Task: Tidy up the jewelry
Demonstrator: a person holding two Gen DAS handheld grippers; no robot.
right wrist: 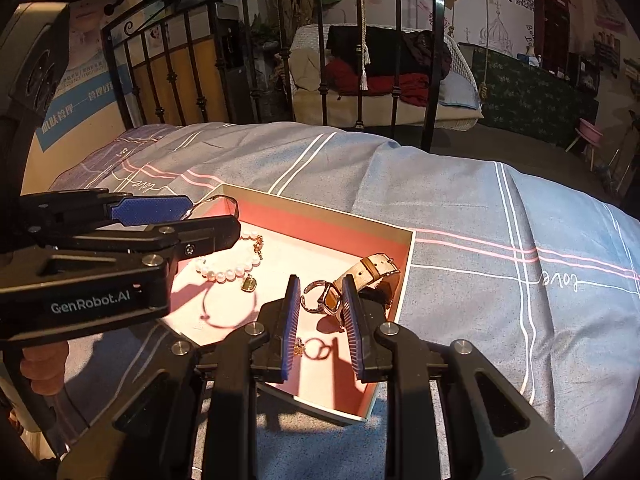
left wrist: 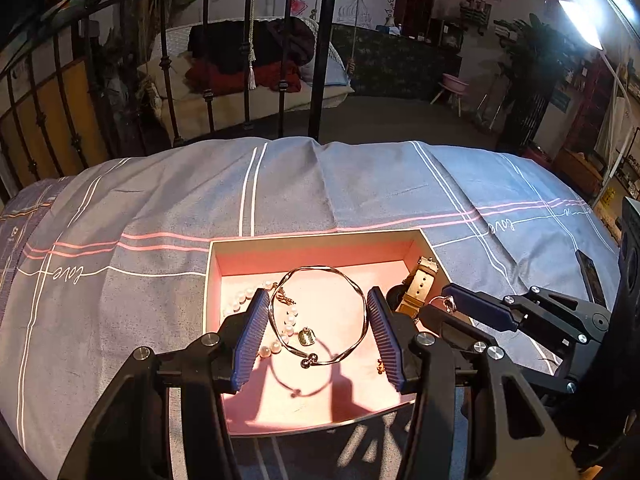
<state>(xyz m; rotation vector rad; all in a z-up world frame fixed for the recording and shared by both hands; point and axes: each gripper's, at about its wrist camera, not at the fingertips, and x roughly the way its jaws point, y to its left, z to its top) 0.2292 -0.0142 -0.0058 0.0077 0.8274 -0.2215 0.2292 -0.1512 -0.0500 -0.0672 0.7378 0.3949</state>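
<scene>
A shallow box with a pink lining [left wrist: 224,256] [right wrist: 406,248] lies on the bed. In it are a pearl bracelet [left wrist: 240,300] [right wrist: 224,274], a small green pendant [left wrist: 307,336] [right wrist: 249,283], a gold-strapped watch [left wrist: 418,286] [right wrist: 372,268] and a small earring [right wrist: 299,347]. My left gripper [left wrist: 318,316] [right wrist: 216,208] holds a thin twisted bangle [left wrist: 362,312] between its pads, above the box; the bangle casts a ring shadow on the lining. My right gripper [right wrist: 320,304] [left wrist: 442,304] grips a ring [right wrist: 314,300] [left wrist: 448,303] over the box's right side, beside the watch.
The bed is covered by a blue-grey checked sheet [left wrist: 360,184] with pink and white lines. A black metal bed frame [left wrist: 320,60] stands at the far edge. Beyond it are a cushioned bench with dark and red clothes [left wrist: 248,60] and a pink stool [left wrist: 454,84].
</scene>
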